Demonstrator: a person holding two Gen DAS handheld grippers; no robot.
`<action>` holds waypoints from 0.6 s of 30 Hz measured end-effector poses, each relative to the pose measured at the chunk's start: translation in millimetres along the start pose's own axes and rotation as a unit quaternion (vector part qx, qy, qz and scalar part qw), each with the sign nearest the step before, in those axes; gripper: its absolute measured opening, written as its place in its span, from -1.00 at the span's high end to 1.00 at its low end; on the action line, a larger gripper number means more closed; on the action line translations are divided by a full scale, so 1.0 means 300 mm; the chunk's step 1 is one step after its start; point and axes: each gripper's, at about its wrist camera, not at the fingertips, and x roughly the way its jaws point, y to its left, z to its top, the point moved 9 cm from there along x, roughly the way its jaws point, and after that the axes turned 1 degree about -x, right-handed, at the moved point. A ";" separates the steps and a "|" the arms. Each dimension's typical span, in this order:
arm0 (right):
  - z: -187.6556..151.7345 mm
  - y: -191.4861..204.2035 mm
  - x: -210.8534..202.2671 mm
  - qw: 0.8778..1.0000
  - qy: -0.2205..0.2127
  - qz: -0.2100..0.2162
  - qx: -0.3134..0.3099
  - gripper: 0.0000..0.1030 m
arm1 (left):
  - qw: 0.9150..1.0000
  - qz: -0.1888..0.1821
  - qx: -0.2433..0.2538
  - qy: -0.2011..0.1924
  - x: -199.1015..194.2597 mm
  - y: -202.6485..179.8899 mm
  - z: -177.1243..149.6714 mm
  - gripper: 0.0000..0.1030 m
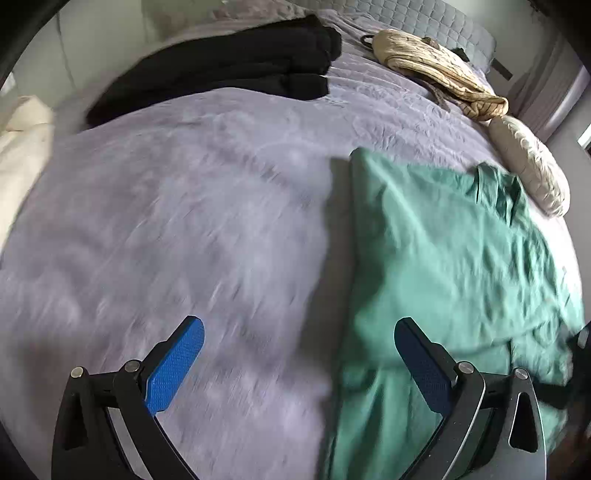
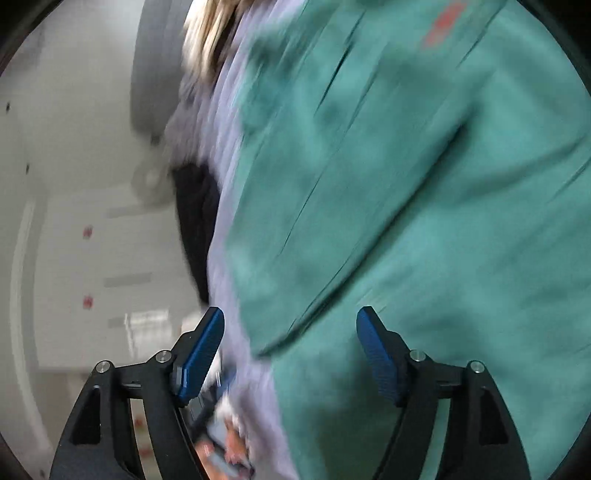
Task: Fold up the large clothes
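Note:
A green garment lies partly folded on the lilac bed cover, with a straight fold edge on its left side and a rumpled collar end at the far right. My left gripper hangs open above the bed; its right finger is over the garment's near left edge and its left finger over bare cover, with nothing between the pads. In the tilted, blurred right wrist view the green garment fills the right side. My right gripper is open close above the garment's edge, holding nothing.
A folded black garment lies at the far left of the bed. A beige striped garment lies near the grey headboard, and a pale pillow sits beyond the green garment. Cream fabric is at the left edge.

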 end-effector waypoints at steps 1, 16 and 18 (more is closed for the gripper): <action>-0.042 0.032 0.075 1.000 0.025 0.008 -0.011 -0.50 | 1.000 -0.013 0.006 0.005 0.034 -0.019 0.039 -1.00; -0.292 0.138 0.625 0.993 0.107 0.037 -0.015 0.94 | 0.995 -0.032 0.073 0.060 0.292 -0.091 0.159 0.76; -0.280 0.111 0.666 0.992 0.125 0.006 -0.023 0.94 | 0.995 -0.027 0.069 0.062 0.315 -0.070 0.153 0.77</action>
